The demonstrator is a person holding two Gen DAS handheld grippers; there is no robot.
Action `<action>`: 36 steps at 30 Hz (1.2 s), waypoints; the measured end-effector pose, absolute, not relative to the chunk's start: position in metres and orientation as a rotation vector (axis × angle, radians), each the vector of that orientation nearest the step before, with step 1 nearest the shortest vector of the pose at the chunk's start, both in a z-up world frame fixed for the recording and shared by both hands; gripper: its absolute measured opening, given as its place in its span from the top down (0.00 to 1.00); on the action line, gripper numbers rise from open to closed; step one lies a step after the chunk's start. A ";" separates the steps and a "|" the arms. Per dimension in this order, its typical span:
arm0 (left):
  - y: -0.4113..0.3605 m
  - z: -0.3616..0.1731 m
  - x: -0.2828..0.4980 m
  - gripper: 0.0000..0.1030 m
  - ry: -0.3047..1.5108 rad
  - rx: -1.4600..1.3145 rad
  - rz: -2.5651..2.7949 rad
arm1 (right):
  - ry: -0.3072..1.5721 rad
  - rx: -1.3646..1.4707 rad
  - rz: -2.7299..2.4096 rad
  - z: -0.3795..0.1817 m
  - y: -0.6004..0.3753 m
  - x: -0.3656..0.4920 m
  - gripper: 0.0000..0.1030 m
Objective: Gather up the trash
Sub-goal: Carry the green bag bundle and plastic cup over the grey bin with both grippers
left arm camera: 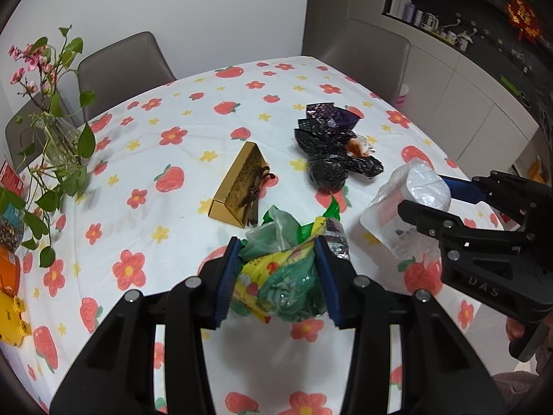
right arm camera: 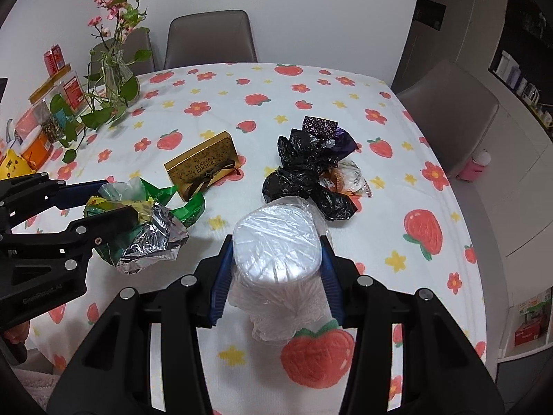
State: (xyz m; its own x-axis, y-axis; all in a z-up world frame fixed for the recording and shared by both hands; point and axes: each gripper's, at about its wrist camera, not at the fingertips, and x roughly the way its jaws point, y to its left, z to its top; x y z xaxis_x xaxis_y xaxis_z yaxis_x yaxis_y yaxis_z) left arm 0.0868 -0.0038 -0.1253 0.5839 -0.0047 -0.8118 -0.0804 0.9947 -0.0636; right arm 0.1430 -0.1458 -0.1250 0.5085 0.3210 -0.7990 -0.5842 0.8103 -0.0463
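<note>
My left gripper (left arm camera: 276, 269) is shut on a crumpled bundle of green, yellow and foil wrappers (left arm camera: 281, 269), held above the table; the same bundle (right arm camera: 138, 221) shows at the left of the right wrist view. My right gripper (right arm camera: 274, 269) is shut on a white cup-shaped container in clear plastic film (right arm camera: 276, 249), also seen beside the left gripper (left arm camera: 408, 204). On the flowered tablecloth (left arm camera: 166, 249) lie a gold chocolate box (left arm camera: 242, 186) with a brown ribbon, a black plastic bag (left arm camera: 328, 159) with a purple wrapper (left arm camera: 328, 112), and a small orange-and-white wrapper (left arm camera: 359, 147).
A glass vase with leaves and pink flowers (left arm camera: 58, 138) stands at the table's left, with jars and a red can (right arm camera: 55, 58) beside it. Grey chairs (left arm camera: 121, 69) ring the far side. White cabinets (left arm camera: 466, 97) and a shelf with cups lie to the right.
</note>
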 end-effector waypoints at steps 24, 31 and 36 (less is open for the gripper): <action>-0.270 -0.110 0.050 0.58 0.894 0.245 -0.589 | 0.882 -0.004 -0.066 -0.111 -0.410 -0.002 0.56; -0.390 -0.122 0.005 0.58 0.900 0.340 -0.782 | 0.909 0.099 -0.272 -0.121 -0.521 -0.079 0.56; -0.461 -0.138 -0.027 0.58 0.914 0.416 -0.925 | 0.927 0.174 -0.402 -0.135 -0.577 -0.124 0.56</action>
State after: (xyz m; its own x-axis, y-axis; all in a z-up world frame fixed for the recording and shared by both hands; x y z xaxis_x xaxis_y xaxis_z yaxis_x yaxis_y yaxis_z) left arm -0.0271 -0.4611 -0.1384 0.2777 -0.5010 -0.8197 0.8256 0.5607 -0.0630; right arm -0.1236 -0.5766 -0.1353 0.5324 -0.2614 -0.8051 0.4094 0.9120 -0.0254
